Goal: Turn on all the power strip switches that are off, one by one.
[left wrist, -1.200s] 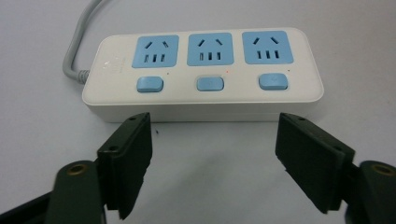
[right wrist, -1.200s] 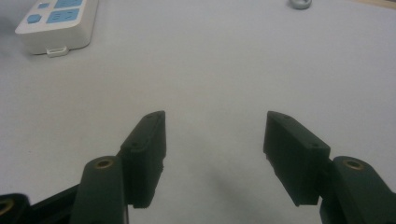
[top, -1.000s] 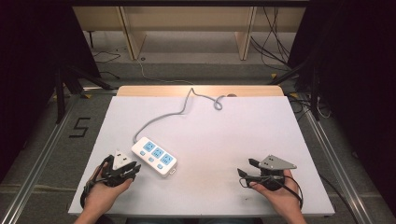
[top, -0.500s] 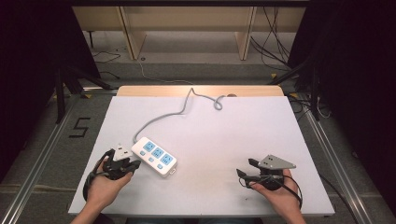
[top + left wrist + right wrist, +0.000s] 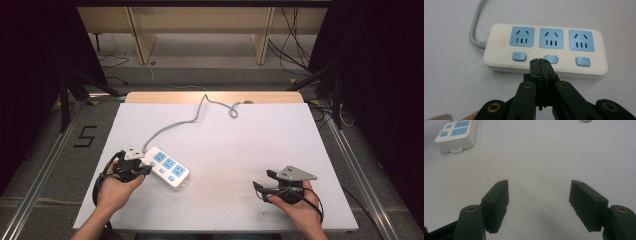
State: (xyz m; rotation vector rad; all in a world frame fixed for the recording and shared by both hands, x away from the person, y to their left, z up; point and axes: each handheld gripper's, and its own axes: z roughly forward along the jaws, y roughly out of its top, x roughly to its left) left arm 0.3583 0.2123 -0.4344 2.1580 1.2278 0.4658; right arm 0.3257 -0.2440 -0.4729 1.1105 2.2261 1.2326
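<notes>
Left tongs shut, empty, at power strip edge; right tongs agape over bare table.

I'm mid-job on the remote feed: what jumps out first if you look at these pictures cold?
The white power strip with three blue sockets and three blue buttons lies at the near left of the white table, its grey cord snaking to the far edge. The left gripper points at the strip's middle button with its jaws shut and nothing between them. The right gripper sits at the near right over bare table, jaws wide open.
</notes>
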